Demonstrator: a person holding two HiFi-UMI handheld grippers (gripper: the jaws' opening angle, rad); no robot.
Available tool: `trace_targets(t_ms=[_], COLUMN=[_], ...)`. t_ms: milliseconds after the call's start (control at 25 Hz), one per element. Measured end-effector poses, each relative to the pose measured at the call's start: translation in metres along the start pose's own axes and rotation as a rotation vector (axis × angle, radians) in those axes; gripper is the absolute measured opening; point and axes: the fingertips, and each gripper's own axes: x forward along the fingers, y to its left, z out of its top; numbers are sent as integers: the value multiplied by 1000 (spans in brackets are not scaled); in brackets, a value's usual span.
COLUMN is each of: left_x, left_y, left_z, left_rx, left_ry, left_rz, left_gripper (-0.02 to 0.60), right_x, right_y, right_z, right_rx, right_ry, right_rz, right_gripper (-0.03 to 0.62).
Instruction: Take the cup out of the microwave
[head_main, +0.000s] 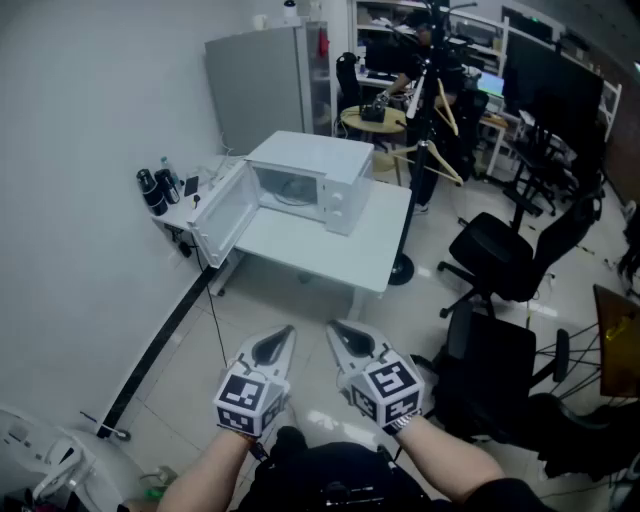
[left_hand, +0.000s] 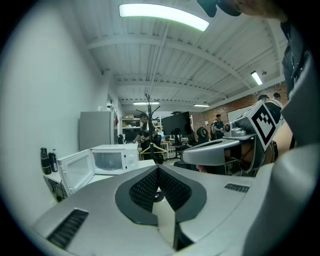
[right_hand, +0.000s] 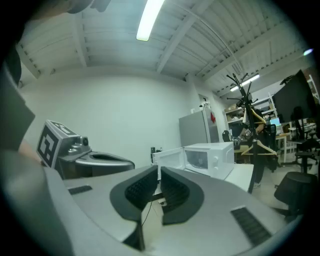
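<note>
left gripper (head_main: 287, 333), right gripper (head_main: 335, 329) pinched (empty) — microwave door (head_main: 222, 212) wide

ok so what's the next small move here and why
Probably step forward toward the table. The left gripper and right gripper hover over the floor well short of the microwave, jaws shut and empty. Its door already stands open, so nothing needs opening. The cup can't be made out from here.

White microwave (head_main: 322, 166) on the white table (head_main: 325, 252), door (head_main: 222, 212) wide open (hinged at its left)
</note>
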Motion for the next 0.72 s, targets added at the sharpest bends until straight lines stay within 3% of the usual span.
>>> trace_targets(t_ms=[720], left_x=[75], left_y=[157], left_z=[3], left_rx=[-45], left_ry=[-11], left_rz=[-50], left_gripper=[-5], right_x=[169], right_y=[-29], right_z=[11], right_rx=[6], right_ry=[51], right_rz=[-68], right_gripper=[37])
